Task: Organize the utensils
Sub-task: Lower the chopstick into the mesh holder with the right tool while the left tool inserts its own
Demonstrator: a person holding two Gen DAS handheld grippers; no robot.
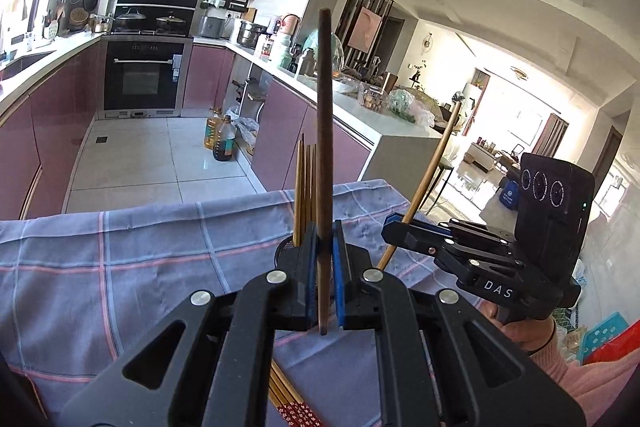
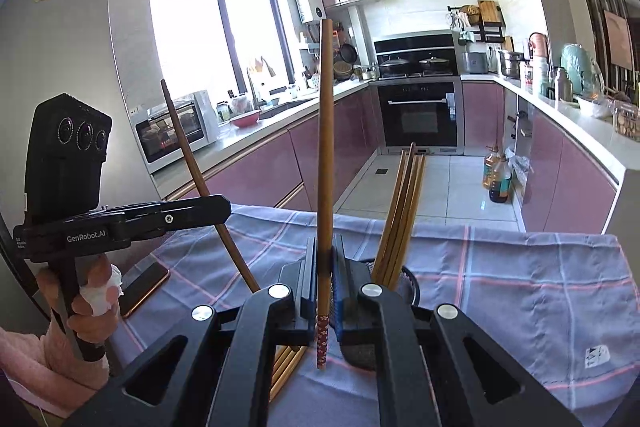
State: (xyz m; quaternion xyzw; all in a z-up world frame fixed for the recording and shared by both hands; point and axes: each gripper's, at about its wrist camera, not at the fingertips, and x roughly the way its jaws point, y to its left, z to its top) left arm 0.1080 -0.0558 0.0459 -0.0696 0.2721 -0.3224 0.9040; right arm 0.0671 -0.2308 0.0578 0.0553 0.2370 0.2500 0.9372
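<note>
My left gripper (image 1: 325,231) is shut on a dark brown chopstick (image 1: 325,115) that stands upright above the checked blue-grey tablecloth (image 1: 140,247). Just behind it a dark holder (image 1: 285,247) contains several light wooden chopsticks (image 1: 306,183). To the right, the right gripper (image 1: 391,227) clamps a lighter chopstick (image 1: 426,183) that leans right. In the right wrist view my right gripper (image 2: 325,246) is shut on that chopstick (image 2: 326,131), whose lower end is red-patterned. The holder (image 2: 412,279) with its chopsticks (image 2: 402,211) is right of it, and the left gripper (image 2: 225,205) is at left. Loose chopsticks (image 2: 285,367) lie below.
A phone (image 2: 140,287) lies on the cloth at the left near a hand. Past the table's far edge are a tiled floor, oil bottles (image 1: 222,141), pink cabinets and an oven (image 2: 418,115). A blue basket (image 1: 604,331) sits at the far right.
</note>
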